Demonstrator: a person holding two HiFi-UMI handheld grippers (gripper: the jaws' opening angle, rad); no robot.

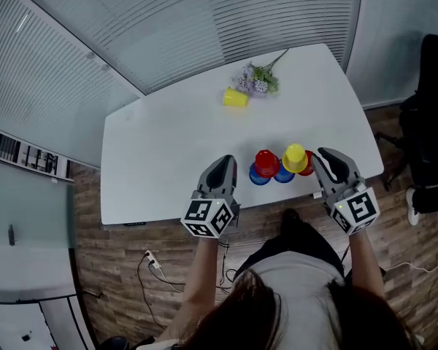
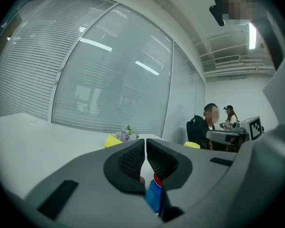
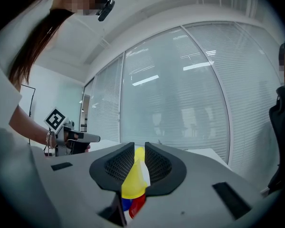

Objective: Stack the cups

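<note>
Near the table's front edge stands a cluster of cups. A red cup (image 1: 266, 162) sits upside down on a blue cup (image 1: 259, 176), with a second blue cup (image 1: 283, 176) beside it. My right gripper (image 1: 315, 159) (image 3: 139, 152) is shut on the wall of a yellow cup (image 1: 295, 157) (image 3: 132, 184), held over a red cup (image 1: 307, 166) (image 3: 138, 204). My left gripper (image 1: 226, 162) (image 2: 146, 148) is shut and empty, just left of the cluster; the blue cup (image 2: 154, 196) shows below its jaws. Another yellow cup (image 1: 235, 98) (image 2: 113, 140) lies on its side far back.
A bunch of purple flowers (image 1: 258, 80) (image 2: 128, 134) lies beside the far yellow cup. The white table (image 1: 168, 152) ends close to my grippers. A dark chair (image 1: 431, 122) stands at the right, and people sit in the background of the left gripper view.
</note>
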